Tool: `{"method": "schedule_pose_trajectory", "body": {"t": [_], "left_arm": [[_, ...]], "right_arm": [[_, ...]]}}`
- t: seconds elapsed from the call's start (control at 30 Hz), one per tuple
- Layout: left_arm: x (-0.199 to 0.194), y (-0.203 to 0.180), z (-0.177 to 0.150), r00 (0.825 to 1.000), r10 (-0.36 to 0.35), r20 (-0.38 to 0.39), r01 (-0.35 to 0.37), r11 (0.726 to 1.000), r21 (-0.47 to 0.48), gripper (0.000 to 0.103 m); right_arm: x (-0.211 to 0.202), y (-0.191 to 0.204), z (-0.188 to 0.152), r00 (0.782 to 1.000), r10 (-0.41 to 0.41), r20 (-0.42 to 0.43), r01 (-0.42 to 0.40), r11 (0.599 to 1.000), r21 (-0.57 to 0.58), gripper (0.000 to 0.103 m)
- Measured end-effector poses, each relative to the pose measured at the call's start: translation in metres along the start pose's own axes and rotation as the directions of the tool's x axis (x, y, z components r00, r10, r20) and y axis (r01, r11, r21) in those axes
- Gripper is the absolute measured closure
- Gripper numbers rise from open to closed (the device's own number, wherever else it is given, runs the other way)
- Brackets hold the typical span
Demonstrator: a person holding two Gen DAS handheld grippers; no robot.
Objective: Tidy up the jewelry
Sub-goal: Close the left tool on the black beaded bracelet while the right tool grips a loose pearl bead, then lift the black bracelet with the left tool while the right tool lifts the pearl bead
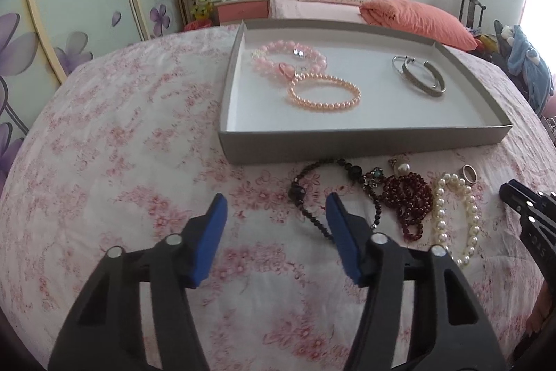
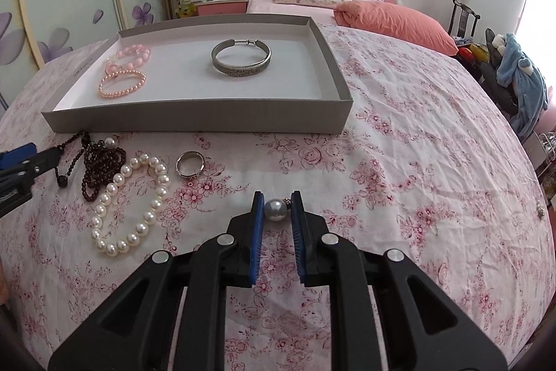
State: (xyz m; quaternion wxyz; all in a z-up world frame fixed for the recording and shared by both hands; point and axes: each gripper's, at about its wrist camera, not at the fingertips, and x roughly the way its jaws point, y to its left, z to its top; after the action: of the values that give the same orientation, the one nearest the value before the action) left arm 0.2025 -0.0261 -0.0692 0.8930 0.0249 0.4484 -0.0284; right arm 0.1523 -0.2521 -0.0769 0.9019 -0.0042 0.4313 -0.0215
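The grey tray (image 2: 194, 117) sits on the flowered bedspread (image 2: 417, 127), already holding the silver bangle (image 2: 241, 58) and pink bracelets (image 2: 122, 83). My left gripper (image 1: 276, 214) hangs half-open over the dark bead strand (image 1: 312, 193), empty. My right gripper (image 2: 276, 207) pinches a grey pearl earring (image 2: 276, 210); next I judge it needs lifting into the tray.

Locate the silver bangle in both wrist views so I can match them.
Left wrist: silver bangle sits right of centre, in the tray's right half, seen nearly edge-on.
Right wrist: silver bangle sits upper centre, mid-tray, engraved band facing the camera.
Shared landmark: the grey tray, with the pink pearl bracelet in its left part.
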Motion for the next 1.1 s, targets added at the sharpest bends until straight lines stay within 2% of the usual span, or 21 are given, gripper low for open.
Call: {"method": "schedule_pose_trajectory", "body": {"t": [0.13,0.2,0.27,0.4,0.67,1.1], "left_arm": [[0.007,-0.005,0.002,1.000,0.016,-0.001,-0.016,1.000,0.003,0.060],[0.007,-0.007,0.003,1.000,0.028,0.007,-0.028,0.999,0.015,0.079],[0.007,-0.006,0.003,0.999,0.043,0.008,-0.044,0.999,0.022,0.091],[0.004,0.007,-0.001,0.997,0.072,0.007,-0.072,0.997,0.022,0.091],[0.000,0.020,-0.007,0.997,0.079,0.013,-0.079,0.997,0.012,0.088],[0.000,0.026,-0.011,0.998,0.057,0.023,-0.057,0.998,-0.005,0.088]], "right_arm": [[0.000,0.001,0.001,1.000,0.003,-0.001,-0.003,1.000,0.003,0.086],[0.001,0.001,0.001,1.000,0.004,-0.001,-0.004,1.000,0.003,0.086],[0.001,0.000,0.001,1.000,0.009,-0.001,-0.009,1.000,0.007,0.086],[0.001,-0.001,0.002,1.000,0.026,-0.001,-0.026,1.000,0.009,0.086],[0.001,-0.003,0.002,0.999,0.041,-0.003,-0.041,0.999,0.014,0.086],[0.001,-0.006,0.002,0.998,0.056,-0.005,-0.056,0.998,0.027,0.086]]}}
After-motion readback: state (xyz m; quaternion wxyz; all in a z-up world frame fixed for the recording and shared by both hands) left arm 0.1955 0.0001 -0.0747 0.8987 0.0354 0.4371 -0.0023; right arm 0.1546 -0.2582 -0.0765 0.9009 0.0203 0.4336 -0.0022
